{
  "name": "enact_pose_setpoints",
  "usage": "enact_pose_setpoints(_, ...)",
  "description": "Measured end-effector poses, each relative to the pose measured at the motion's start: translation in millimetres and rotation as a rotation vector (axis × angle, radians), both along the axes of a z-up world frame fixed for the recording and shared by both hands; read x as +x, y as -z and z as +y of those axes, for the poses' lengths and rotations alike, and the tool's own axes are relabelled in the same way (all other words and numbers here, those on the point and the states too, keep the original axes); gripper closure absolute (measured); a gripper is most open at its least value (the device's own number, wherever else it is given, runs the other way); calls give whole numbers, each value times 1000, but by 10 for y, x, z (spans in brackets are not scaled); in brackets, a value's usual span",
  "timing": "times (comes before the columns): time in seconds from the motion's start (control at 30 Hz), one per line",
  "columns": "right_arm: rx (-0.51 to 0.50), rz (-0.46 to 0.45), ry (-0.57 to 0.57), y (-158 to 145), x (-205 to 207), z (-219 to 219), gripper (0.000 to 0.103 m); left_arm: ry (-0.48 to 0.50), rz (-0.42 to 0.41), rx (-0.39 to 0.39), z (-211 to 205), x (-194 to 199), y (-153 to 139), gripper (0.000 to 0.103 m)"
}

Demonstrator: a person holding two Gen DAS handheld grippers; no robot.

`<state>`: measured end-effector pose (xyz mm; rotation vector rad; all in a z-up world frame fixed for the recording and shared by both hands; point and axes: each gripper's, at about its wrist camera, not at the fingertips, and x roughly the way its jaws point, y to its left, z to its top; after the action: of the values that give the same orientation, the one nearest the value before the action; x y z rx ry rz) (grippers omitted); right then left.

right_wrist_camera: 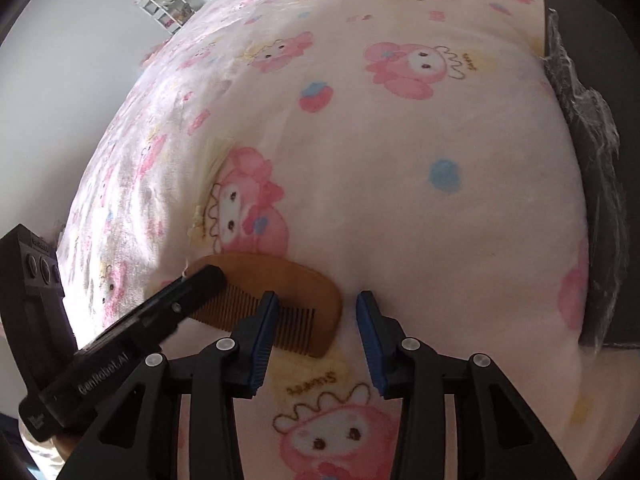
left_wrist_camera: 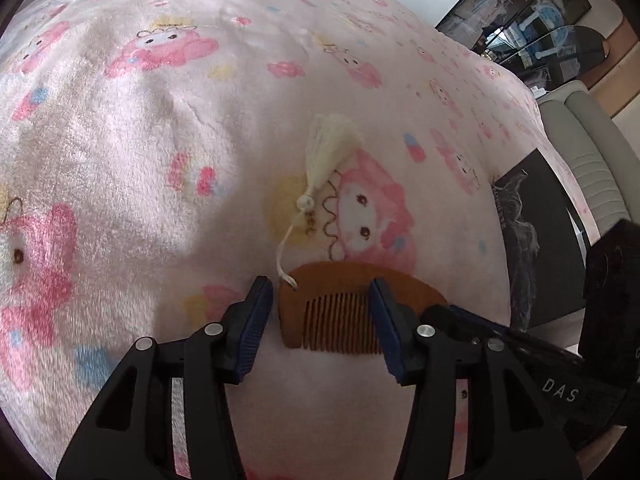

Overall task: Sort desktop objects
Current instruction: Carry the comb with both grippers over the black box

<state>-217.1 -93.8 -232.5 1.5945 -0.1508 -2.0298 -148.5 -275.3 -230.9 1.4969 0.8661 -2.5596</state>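
Left hand-held gripper (left_wrist_camera: 320, 288) is spread, its fingers straddling the left half of the wooden comb (left_wrist_camera: 340, 292), pads not clamped yet. Comb lies flat on the pink blanket (left_wrist_camera: 160, 140), tassel (left_wrist_camera: 326, 148) trailing ahead of the fingers. Right hand-held gripper (right_wrist_camera: 316, 304) is spread and empty, comb's end just beside its left finger. Close on the spine, not the teeth; lift slowly so the cord doesn't snag.

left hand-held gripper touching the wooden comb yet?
Cannot tell. In the left wrist view the left hand-held gripper straddles the wooden comb; contact or gap unclear.
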Motion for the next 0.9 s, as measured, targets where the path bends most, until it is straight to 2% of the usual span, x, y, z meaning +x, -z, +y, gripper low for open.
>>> enact_pose_setpoints(0.13, 32, 94, -46, -372, 141, -30, 69, 28, 31, -14, 118, 172, -261, 54)
enact_pose_setpoints(0.23, -1, 118, -27, -614, 270, 132, 69, 27, 53, 9, 212, 325, -432, 54)
enact_pose_setpoints(0.4, -20, 169, 1, -931, 558, 434, 69, 43, 99, 2, 516, 491, -806, 56)
enact_pose_setpoints(0.67, -57, 217, 129, -1296, 710, 1233, 69, 185, 175, -13, 1275, 343, -1268, 57)
enact_pose_setpoints(0.9, 6, 285, 233, -1648, 767, 1820, 69, 295, 223, -2, 1913, 228, -1540, 58)
